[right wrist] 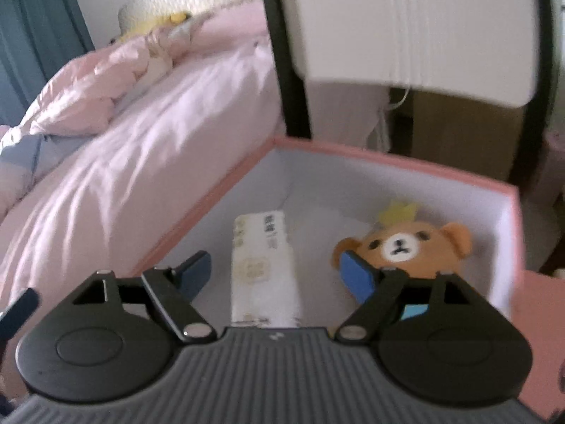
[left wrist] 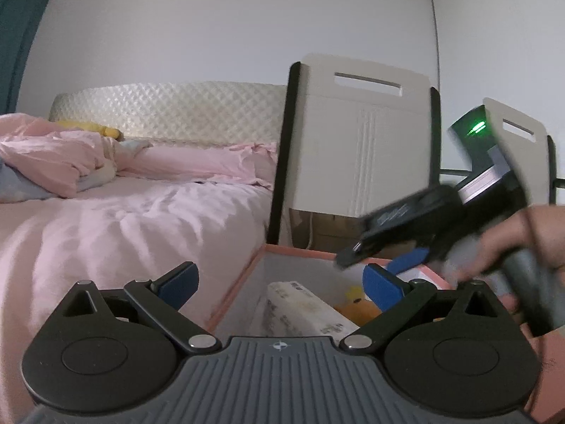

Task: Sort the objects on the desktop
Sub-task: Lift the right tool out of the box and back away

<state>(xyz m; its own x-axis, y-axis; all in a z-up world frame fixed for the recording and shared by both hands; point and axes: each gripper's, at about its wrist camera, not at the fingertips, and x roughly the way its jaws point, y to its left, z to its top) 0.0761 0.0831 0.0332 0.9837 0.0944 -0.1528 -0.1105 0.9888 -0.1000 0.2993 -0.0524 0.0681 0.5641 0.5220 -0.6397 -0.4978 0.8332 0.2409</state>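
Note:
A pink box (right wrist: 388, 157) with a white inside holds a white tissue pack (right wrist: 263, 265) and a brown bear plush (right wrist: 402, 243) with a yellow crown. My right gripper (right wrist: 277, 275) hovers open over the box; the pack lies below the gap between its blue pads, touching neither. My left gripper (left wrist: 280, 284) is open too and holds nothing, above the box's near left part. In the left wrist view the pack (left wrist: 300, 304) and the bear (left wrist: 356, 305) show between its fingers. A hand (left wrist: 522, 240) holds the blurred right gripper over the box's right side.
A bed with pink sheets (left wrist: 123, 219) runs along the box's left side. Behind the box stands a white chair back (left wrist: 360, 134) with black posts, and cardboard (right wrist: 459, 130) shows beneath it. A black device with a green light (left wrist: 475, 129) sits at the right.

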